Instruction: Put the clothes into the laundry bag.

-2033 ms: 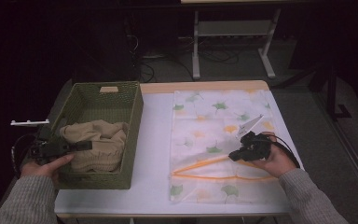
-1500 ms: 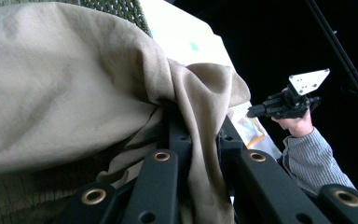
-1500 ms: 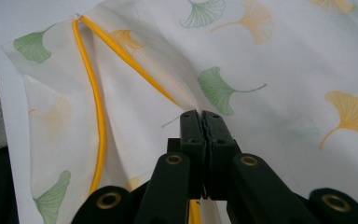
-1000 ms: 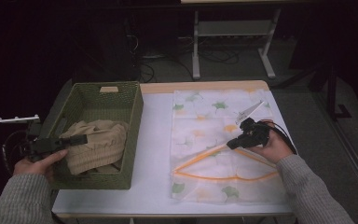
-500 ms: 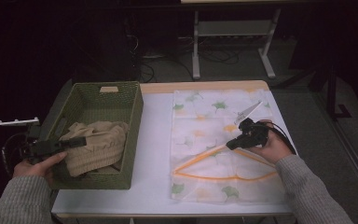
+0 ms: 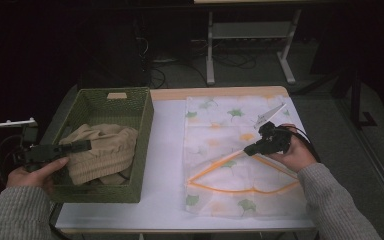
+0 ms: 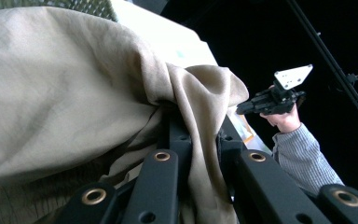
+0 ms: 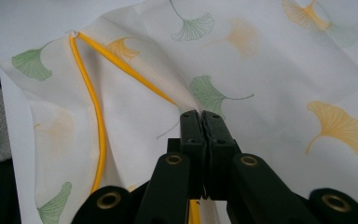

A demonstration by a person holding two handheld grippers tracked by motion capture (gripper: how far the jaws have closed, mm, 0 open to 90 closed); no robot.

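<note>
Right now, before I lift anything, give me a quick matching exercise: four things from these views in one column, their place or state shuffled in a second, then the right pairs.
Things:
1. beige garment
2. green woven basket
3. left claw
4. right claw

States:
A. shut on the yellow-trimmed edge of the ginkgo-print mesh bag
B. stands on the table's left part
C. lies bunched in the basket
D. shut on a fold of beige cloth

Pairs: 1-C, 2-B, 3-D, 4-A
</note>
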